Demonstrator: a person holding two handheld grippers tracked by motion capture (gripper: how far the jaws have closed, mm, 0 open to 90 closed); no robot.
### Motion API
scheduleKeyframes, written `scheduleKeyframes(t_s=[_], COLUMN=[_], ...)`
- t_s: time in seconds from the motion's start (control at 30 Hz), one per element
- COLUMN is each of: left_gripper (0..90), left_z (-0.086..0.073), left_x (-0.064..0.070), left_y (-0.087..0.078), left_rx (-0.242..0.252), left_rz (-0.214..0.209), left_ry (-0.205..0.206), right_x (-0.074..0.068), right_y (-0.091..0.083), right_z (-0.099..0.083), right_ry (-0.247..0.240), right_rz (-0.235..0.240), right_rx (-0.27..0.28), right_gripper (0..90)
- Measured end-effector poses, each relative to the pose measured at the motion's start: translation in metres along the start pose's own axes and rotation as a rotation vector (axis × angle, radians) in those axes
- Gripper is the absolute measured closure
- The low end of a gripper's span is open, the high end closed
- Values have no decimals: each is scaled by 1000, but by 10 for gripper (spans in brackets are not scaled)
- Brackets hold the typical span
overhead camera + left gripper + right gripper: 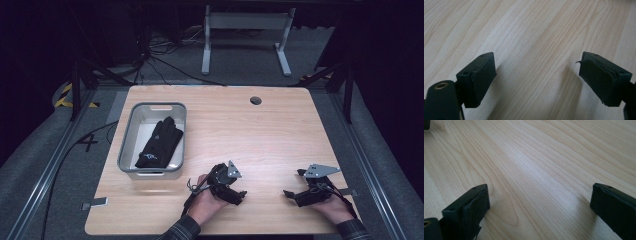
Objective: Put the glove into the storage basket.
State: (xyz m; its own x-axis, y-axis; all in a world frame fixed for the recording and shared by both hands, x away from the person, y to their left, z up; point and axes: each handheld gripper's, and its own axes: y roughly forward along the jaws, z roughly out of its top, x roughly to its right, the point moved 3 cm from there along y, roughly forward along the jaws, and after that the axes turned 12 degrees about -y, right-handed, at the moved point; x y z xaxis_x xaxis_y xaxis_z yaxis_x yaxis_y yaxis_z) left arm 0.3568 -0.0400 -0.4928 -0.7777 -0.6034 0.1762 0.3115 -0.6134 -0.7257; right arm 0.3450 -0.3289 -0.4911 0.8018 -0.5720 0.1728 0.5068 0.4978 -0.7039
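Wooden table (280, 135) is carrying a grey tub (129, 145) at far left, black glove (159, 142) lying inside, long axis running diagonally. We are resting both grippers wide and empty; left gripper (239, 196) sits nearer than right gripper (290, 194).

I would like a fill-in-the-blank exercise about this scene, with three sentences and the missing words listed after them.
1. The black glove lies inside the grey ____ at the left of the table.
2. The jaws of the left tool stand ____, with bare wood between them.
3. The right tool holds ____ between its jaws.

Missing words: bin; open; nothing
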Motion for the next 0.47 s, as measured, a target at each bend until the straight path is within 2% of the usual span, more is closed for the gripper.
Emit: scheduleKeyframes(t_s=[0.1,0.33,0.47], left_gripper=[97,71,19], left_z=[-2,-3,-3], left_x=[1,2,2], left_y=[2,3,4], left_rx=[25,18,1], left_rz=[4,0,7], left_ry=[9,20,14], right_x=[0,0,0], right_y=[0,0,0], right_z=[0,0,0], right_ry=[0,0,0], right_rz=[0,0,0], right_rx=[0,0,0], right_gripper=[28,29,29])
